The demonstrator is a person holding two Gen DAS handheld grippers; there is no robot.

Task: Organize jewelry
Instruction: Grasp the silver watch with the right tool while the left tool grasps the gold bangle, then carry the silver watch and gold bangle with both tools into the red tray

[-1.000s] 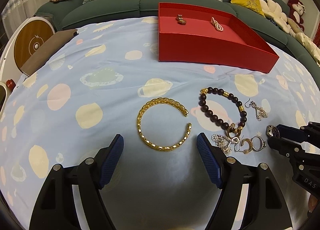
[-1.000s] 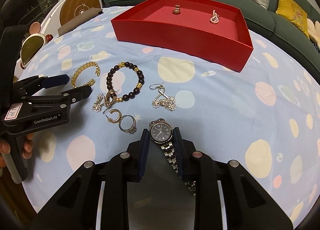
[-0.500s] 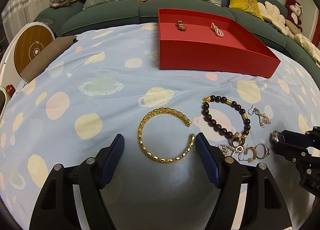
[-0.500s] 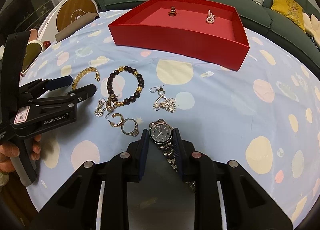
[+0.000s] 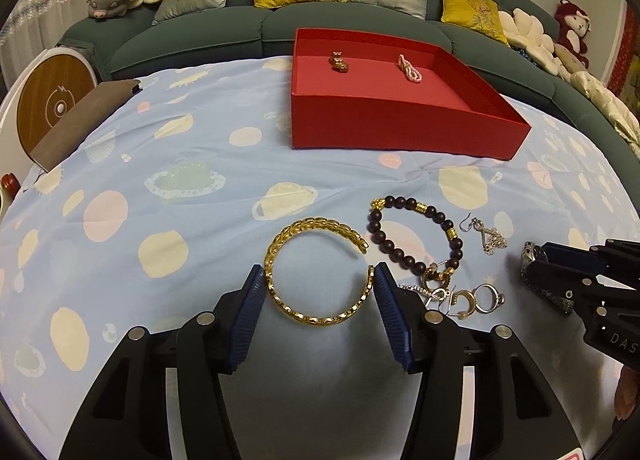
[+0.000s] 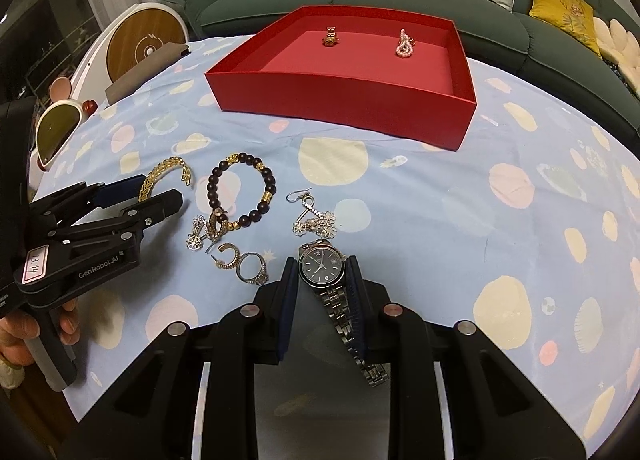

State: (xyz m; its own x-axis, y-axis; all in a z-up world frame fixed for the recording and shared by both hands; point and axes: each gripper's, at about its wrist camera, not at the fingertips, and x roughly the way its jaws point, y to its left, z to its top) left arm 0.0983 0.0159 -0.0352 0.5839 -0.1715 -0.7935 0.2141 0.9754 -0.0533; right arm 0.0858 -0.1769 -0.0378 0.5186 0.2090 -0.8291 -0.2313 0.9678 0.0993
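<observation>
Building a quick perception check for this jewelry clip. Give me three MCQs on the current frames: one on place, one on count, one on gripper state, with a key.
1. Where does the gold cuff bracelet lie?
A. in the red box
B. on the cloth between the left gripper's fingers
C. on the sofa

2. How many pieces lie in the red box?
A. none
B. two
C. five

3. What is the right gripper doing?
A. shut on the wristwatch
B. wide open over bare cloth
C. shut on the beaded bracelet

Key:
1 B: the left gripper has a finger on each side of the cuff, which rests on the blue cloth.
2 B: only a gold piece and a pink beaded piece sit inside.
3 A: both pads press the wristwatch case, its band trailing back between the fingers.
</observation>
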